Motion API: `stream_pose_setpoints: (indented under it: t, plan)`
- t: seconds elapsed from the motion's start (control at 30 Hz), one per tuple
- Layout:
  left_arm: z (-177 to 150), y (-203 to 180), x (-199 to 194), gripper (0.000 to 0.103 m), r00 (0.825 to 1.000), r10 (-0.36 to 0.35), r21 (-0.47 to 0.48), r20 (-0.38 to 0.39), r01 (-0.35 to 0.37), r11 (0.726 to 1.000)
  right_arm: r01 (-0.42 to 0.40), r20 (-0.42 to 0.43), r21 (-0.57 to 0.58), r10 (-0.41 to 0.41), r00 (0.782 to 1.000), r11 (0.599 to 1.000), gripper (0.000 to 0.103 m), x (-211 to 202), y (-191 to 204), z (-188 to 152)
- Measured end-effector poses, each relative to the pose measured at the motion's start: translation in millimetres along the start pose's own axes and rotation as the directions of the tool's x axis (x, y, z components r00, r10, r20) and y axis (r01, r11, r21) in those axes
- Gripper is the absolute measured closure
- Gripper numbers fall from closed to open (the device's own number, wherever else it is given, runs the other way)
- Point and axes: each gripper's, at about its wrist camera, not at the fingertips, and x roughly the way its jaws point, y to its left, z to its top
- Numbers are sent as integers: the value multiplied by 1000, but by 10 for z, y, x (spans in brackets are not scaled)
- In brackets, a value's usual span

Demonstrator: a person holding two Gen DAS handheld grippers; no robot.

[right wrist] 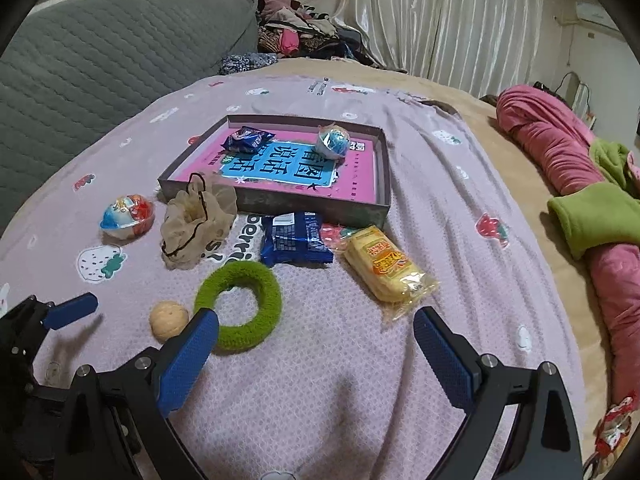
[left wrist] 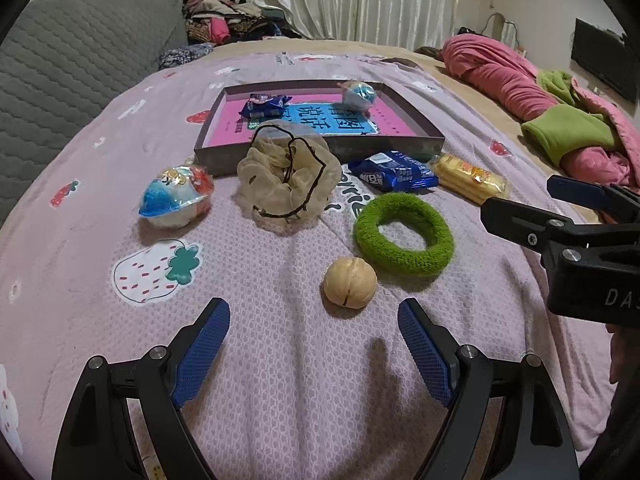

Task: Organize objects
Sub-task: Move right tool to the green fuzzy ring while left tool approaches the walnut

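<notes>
A shallow grey tray (left wrist: 320, 148) with a pink-and-blue printed base sits on a bed covered by a lilac strawberry-print blanket (left wrist: 280, 340), and serves as the hub of the scatter. Inside the tray lie 2 items: a small blue snack packet (left wrist: 264, 106) toward its far left corner and a wrapped ball-shaped sweet (left wrist: 358, 94) toward its far right.

Against the tray's near wall, a beige mesh scrunchie (left wrist: 286, 174) with a dark cord leans up and overlaps the rim. Left of the tray's near left corner rests a second wrapped sweet (left wrist: 176, 196), blue, white and red. In front of the tray's near right corner lies a larger blue snack packet (left wrist: 394, 172), with a yellow pack of biscuits (left wrist: 470, 178) just beside it. Nearer the camera than these, well clear of the tray, a green fuzzy hair ring (left wrist: 404, 234) lies flat, and a walnut (left wrist: 350, 282) sits just beside its near edge.

The left gripper (left wrist: 314, 344) hangs over bare blanket short of the walnut, jaws wide open and empty. The right gripper (right wrist: 316, 352) hovers likewise, jaws spread and holding nothing; in its view, the left finger (right wrist: 192, 354) overlaps the green ring's near edge.

A grey quilted headboard (left wrist: 80, 60), piled clothes (left wrist: 224, 20) and a rolled pink-and-green blanket (left wrist: 540, 100) border the bed.
</notes>
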Motion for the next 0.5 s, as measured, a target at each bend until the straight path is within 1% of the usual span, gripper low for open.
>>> stream_pose_setpoints:
  t: [0.17, 0.23, 0.5]
  plan:
    - [25, 8, 66, 16, 1000, -2, 1, -2, 2, 1000, 1, -11, -5, -1, 1000, 1000, 4, 99, 17, 32]
    - [36, 6, 102, 16, 1000, 9, -2, -8, -9, 1000, 3, -18, -7, -4, 1000, 1000, 4, 142, 27, 41]
    - [67, 2, 202, 16, 1000, 1, 4, -10, -1, 1000, 2, -45, -9, -3, 999, 1000, 5, 296, 21, 53]
